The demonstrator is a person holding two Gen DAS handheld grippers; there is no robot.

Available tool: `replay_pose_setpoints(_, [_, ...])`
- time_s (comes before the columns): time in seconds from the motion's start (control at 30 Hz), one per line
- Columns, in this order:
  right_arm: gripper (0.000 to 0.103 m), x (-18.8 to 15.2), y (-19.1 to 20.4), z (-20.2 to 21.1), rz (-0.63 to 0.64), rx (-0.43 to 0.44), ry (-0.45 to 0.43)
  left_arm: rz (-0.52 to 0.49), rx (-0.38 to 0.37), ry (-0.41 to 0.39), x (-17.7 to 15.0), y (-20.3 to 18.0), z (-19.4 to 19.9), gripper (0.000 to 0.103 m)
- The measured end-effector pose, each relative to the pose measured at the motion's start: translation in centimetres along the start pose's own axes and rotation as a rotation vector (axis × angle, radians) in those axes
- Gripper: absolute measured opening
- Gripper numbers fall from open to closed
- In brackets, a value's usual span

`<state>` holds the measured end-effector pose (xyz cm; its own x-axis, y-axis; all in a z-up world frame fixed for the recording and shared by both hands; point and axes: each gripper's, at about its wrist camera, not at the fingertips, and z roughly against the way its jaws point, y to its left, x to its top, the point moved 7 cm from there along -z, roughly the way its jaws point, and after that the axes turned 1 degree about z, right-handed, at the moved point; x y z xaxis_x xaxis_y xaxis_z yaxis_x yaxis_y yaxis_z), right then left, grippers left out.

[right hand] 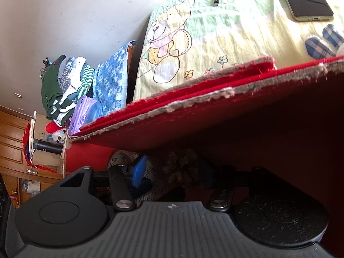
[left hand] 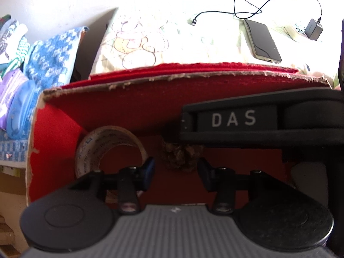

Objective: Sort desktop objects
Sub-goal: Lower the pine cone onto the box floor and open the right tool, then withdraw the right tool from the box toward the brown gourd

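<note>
Right gripper straddles the pine cone inside the red box, jaws wide, unclosed. Left gripper also wide; tape roll at its 10 o'clock. Center, then squeeze gently.

A phone, cable and charger are seen on the far bear-print sheet, with clothes piled at the left.

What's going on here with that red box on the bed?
A person is sorting objects into a red box with two hand-held grippers. A tape roll and a pine cone already lie inside. The left hand-held gripper hangs open just in front of the pine cone. The right hand-held gripper also reaches into the box, its fingers either side of the cone. A phone and charger lie on the bedsheet beyond.
</note>
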<state>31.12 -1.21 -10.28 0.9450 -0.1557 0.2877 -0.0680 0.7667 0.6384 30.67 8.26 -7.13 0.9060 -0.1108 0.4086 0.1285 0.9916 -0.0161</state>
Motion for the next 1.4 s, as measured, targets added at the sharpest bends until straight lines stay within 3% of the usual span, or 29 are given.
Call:
replay_pose_setpoints(0.3, [0.061, 1.0, -0.7, 1.6, -0.051, -0.022, -0.088, -0.029, 0.033, -0.07, 0.3, -0.4, 0.9, 0.046])
replay_pose_setpoints(0.53, [0.06, 0.7, 0.9, 6.4, 0.043, -0.037, -0.197, -0.054, 0.046, -0.133, 0.5, -0.7, 1.8, 0.048])
replay_pose_setpoints(0.73, [0.06, -0.5, 0.8, 10.5, 0.069, 0.015, -0.3, 0.013, -0.042, -0.275, 0.1, -0.2, 5.7, 0.052])
replay_pose_setpoints(0.77, [0.061, -0.8, 0.7, 11.2, 0.075, 0.026, -0.315, 0.04, -0.07, -0.286, -0.1, -0.1, 6.5, 0.053])
replay_pose_setpoints(0.83, [0.061, -1.4, 0.4, 12.6, 0.084, 0.055, -0.34, 0.088, -0.114, -0.304, -0.7, 0.2, 8.1, 0.073])
replay_pose_setpoints(0.9, [0.061, -1.9, 0.4, 13.9, 0.097, 0.082, -0.356, 0.109, -0.154, -0.326, -1.5, 0.2, 9.8, 0.084])
replay_pose_setpoints(0.93, [0.06, -2.3, 0.5, 14.6, 0.11, 0.096, -0.364, 0.113, -0.163, -0.348, -1.9, 0.1, 10.8, 0.084])
replay_pose_setpoints(1.03, [0.06, -3.7, 0.9, 16.5, 0.167, 0.142, -0.374, 0.13, -0.158, -0.394, -3.7, 0.2, 13.7, 0.077])
replay_pose_setpoints(1.17, [0.06, -5.8, 1.1, 18.9, 0.226, 0.238, -0.358, 0.154, -0.14, -0.435, -6.6, -0.1, 16.6, 0.078])
replay_pose_setpoints(1.27, [0.06, -7.7, 0.8, 20.2, 0.272, 0.291, -0.326, 0.15, -0.108, -0.436, -8.7, -0.9, 17.3, 0.079])
replay_pose_setpoints(1.4, [0.059, -10.4, -0.3, 20.6, 0.323, 0.337, -0.251, 0.137, -0.099, -0.399, -11.9, -2.5, 17.0, 0.071])
